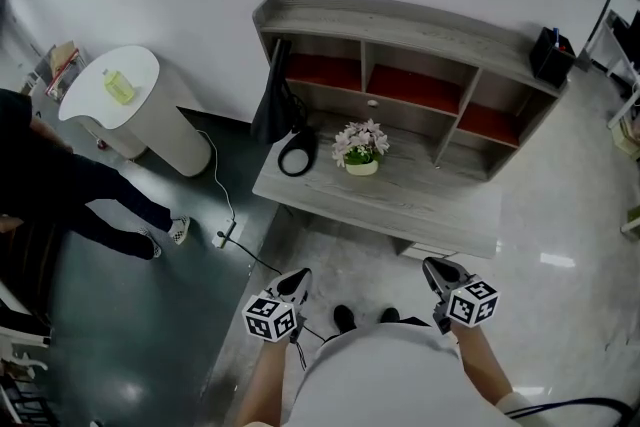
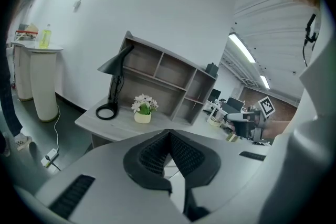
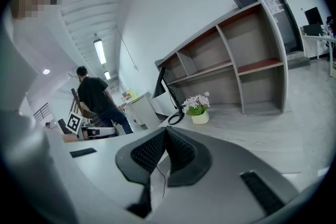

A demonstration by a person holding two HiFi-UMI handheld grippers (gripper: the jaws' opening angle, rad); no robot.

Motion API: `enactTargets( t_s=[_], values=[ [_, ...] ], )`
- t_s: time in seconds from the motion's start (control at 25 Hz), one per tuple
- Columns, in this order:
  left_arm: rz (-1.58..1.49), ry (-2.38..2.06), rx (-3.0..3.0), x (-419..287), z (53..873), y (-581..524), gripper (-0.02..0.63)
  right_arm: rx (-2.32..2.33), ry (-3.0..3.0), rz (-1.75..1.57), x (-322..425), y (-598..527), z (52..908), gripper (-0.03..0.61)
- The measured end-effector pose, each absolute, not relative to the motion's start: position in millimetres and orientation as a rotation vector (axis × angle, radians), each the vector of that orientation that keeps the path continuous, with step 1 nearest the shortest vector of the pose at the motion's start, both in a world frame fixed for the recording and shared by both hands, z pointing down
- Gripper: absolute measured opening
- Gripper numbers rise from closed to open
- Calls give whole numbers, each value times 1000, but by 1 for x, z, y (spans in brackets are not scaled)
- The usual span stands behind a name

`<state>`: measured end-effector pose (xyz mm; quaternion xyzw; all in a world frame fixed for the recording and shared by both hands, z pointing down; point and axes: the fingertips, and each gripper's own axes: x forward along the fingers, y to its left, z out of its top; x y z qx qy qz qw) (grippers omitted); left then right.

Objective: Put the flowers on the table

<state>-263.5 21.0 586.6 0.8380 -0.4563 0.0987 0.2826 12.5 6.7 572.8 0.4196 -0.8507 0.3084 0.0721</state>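
The flowers (image 1: 360, 146) are pale pink blooms in a small cream pot. They stand upright on the grey wooden table (image 1: 420, 210), in front of its shelf unit. They also show in the left gripper view as flowers (image 2: 144, 107) and in the right gripper view as flowers (image 3: 197, 107). My left gripper (image 1: 298, 281) and right gripper (image 1: 436, 271) hover close to my body, short of the table's front edge and well away from the pot. Both are shut with nothing held, as seen at the left gripper (image 2: 169, 132) and the right gripper (image 3: 166, 128).
A black desk lamp (image 1: 290, 130) stands just left of the pot. A black box (image 1: 552, 55) sits on the shelf top at the right. A white cabinet (image 1: 130, 110) with a yellow bottle, a person (image 1: 60, 185) and a floor power strip (image 1: 226, 235) lie to the left.
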Motion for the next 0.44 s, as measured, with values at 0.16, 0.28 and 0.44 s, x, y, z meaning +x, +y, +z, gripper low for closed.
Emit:
enactTargets(
  t_s=[0.16, 0.28, 0.44],
  values=[
    [262, -1222, 2256, -259, 584, 19, 9, 1262, -2568, 920, 15, 6, 571, 18],
    [263, -1217, 2253, -254, 585, 18, 9, 1266, -2572, 924, 17, 4, 571, 18],
    [263, -1217, 2255, -252, 584, 17, 9, 1265, -2574, 931, 16, 3, 571, 18]
  ],
)
